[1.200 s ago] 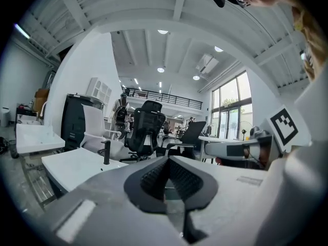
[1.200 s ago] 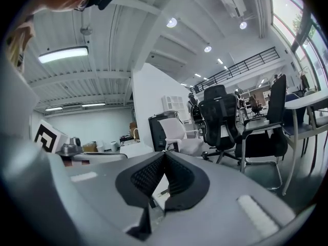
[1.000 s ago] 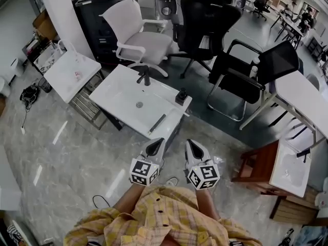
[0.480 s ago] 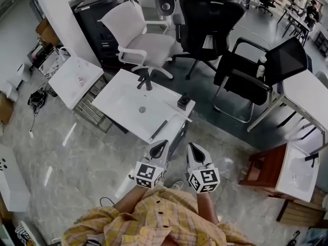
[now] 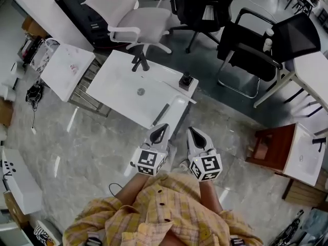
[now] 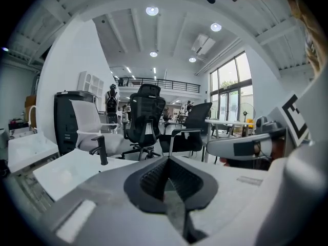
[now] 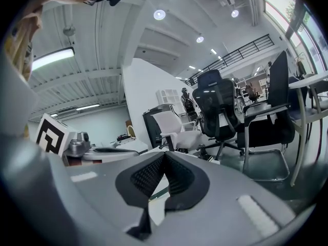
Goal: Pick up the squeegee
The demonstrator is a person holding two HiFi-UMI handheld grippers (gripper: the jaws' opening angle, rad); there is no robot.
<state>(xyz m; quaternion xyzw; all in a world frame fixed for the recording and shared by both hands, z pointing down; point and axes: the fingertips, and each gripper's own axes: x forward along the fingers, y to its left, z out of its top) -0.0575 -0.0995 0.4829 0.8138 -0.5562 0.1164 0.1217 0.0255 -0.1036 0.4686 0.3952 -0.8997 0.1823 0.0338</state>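
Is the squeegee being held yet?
No, the squeegee lies on the sink, with the left gripper and right gripper short of it.

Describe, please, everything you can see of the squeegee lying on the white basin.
In the head view the squeegee shows as a slim, dark, straight bar, too small to tell blade from handle or to judge its material. It lies flat and slantwise on the white basin, close to the basin's edge nearest the person and to the right of the drain. Nothing but the basin seems to touch it.
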